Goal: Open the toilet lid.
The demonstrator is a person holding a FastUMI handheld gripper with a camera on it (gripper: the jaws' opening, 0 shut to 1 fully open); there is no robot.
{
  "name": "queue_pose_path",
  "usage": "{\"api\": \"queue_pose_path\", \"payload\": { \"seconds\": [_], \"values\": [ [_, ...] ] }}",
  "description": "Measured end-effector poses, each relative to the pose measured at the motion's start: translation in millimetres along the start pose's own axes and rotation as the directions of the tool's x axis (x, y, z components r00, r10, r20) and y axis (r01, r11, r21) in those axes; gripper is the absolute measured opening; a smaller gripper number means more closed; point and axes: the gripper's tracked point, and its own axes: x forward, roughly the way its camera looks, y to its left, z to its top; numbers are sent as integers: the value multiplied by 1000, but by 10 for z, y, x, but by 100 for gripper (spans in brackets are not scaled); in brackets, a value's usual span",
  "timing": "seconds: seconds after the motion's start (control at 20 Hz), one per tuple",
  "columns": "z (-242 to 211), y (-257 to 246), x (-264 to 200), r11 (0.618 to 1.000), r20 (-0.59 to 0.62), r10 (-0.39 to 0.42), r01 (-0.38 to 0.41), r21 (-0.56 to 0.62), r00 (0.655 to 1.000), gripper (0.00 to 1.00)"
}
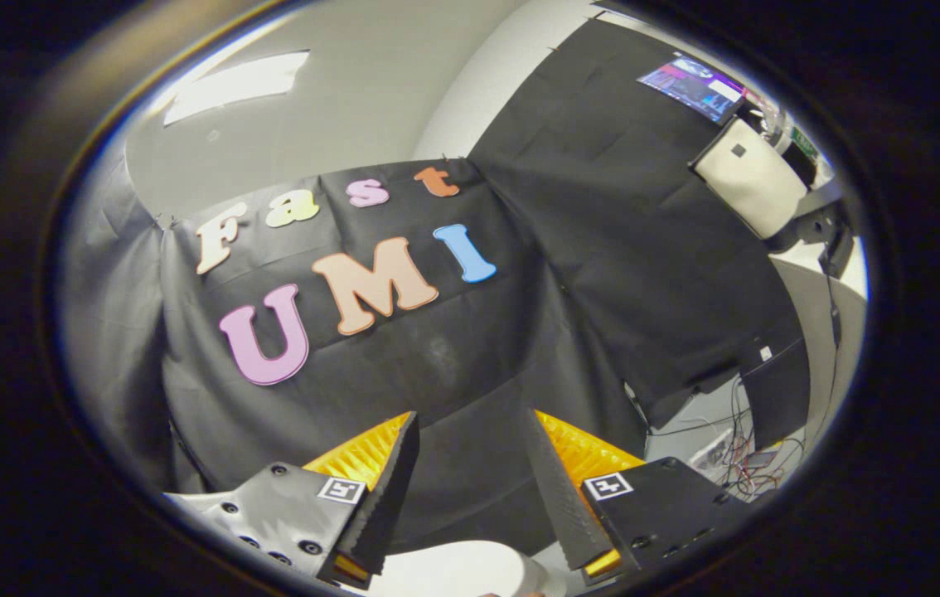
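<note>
Gripper view, claw: the gripper [470, 431] has its fingers spread apart with nothing between them, no contact on either inner face.
Gripper view, aim: the fingers point up at the black cloth wall [603, 249] and the ceiling [337, 99], well above any work surface; judged a raised carrying or approach pose, not a grasp pose.
Gripper view, task item: a white rounded surface [453, 572] lies low between the finger bases, nearer than the tips; probably the toilet lid or its rim, but too little shows to confirm which. The fingers are not on it.
Gripper view, surroundings: a monitor [694, 83] and a pale bag [748, 178] hang beyond the cloth's far side; loose cables [735, 464] trail below them.
Gripper view, markings: each finger mount carries a square coded tag [341, 489], presumably for tracking. No brand name legible on the equipment; screen content not reported.
Task standing: judged not begun; the fingers need tilting down to meet the lid's edge.
</note>
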Motion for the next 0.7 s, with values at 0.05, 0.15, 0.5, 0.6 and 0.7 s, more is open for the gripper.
{"api": "queue_pose_path", "payload": {
  "seconds": [0.05,0.15,0.5,0.6,0.7],
  "values": [
    [-59,10,-34,1000,3,-6,5,29,1000,81],
    [-216,-49,-111,995,-2,-38,38,87,999,81],
    [-912,-252,-506,948,-95,-143,164,274,985,80],
    [-1126,-326,-637,928,-137,-173,208,310,975,81],
    [-1356,-400,-735,905,-185,-199,253,341,962,80]
  ]
}}
